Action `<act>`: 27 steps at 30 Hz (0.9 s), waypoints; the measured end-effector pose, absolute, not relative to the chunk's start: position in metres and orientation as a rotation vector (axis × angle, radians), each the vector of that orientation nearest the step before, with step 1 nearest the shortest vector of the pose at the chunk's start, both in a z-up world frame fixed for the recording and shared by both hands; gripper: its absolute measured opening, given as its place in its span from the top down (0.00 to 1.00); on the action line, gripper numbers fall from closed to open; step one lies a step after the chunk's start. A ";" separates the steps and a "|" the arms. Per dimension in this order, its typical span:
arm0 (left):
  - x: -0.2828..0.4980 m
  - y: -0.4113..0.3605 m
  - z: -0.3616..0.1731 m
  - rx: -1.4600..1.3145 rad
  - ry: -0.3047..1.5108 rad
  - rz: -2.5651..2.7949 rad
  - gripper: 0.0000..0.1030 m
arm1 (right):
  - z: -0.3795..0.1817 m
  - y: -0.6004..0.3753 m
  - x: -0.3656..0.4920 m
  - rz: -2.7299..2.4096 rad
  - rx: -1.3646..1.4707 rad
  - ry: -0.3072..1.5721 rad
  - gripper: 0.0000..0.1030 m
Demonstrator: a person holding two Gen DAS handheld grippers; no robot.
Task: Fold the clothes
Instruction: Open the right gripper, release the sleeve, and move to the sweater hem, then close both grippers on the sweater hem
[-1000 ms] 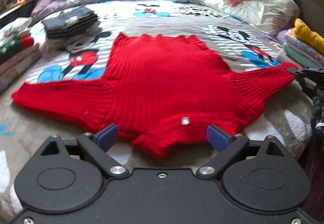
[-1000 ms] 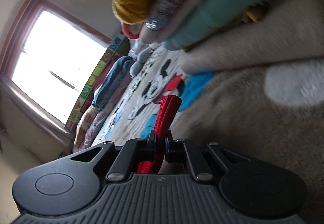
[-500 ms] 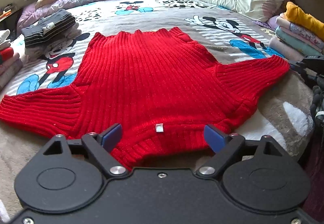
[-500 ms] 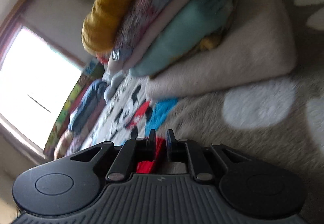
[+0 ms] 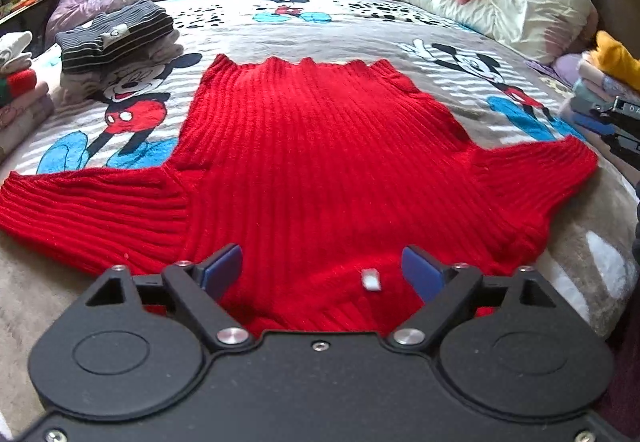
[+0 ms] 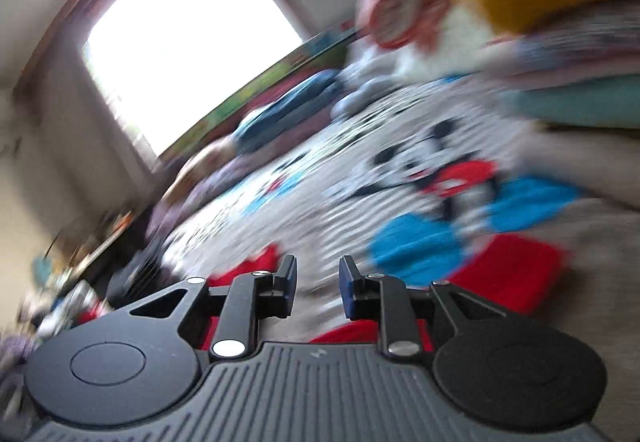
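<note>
Hovering wide open, your left claw (image 5: 322,268) frames the collar of the red sweater (image 5: 320,170) spread flat on the bed (image 5: 360,18); your right claw (image 6: 318,288) is open, empty, above its sleeve.

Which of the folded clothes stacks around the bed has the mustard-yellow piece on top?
The stack at the right edge of the bed. Its top piece is mustard yellow, while the stack left of the red sweater is topped by a dark striped garment.

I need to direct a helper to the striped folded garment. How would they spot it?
On the cartoon-mouse bedspread, look beyond the spread-out red ribbed knit sweater, toward its far left. The folded black-and-grey striped garment tops a small pile, the only striped item there.
</note>
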State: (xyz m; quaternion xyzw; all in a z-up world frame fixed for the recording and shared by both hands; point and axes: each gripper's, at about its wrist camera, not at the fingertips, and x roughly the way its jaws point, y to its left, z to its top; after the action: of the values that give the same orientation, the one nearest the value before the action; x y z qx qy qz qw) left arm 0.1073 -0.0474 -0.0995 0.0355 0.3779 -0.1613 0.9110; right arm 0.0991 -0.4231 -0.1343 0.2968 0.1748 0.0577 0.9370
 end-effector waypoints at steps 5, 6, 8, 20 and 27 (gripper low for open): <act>0.139 -0.036 -0.091 0.054 0.768 -0.324 0.18 | -0.127 -0.391 0.148 0.226 0.606 0.484 0.67; 0.148 -0.032 -0.088 0.049 0.764 -0.321 0.18 | -0.125 -0.386 0.158 0.243 0.609 0.504 0.66; 0.167 -0.024 -0.084 0.037 0.757 -0.314 0.18 | -0.123 -0.379 0.178 0.267 0.605 0.539 0.66; 0.284 0.018 -0.079 -0.101 0.774 -0.294 0.31 | -0.133 -0.362 0.273 0.283 0.594 0.661 0.62; 0.342 0.032 -0.090 -0.193 0.809 -0.319 0.32 | -0.145 -0.363 0.307 0.288 0.623 0.693 0.59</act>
State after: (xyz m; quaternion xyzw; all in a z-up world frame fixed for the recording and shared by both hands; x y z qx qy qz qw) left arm 0.3423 0.0323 -0.0904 -0.0933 0.3912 -0.1545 0.9024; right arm 0.3074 -0.3632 -0.1448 0.2991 0.3329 0.1382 0.8835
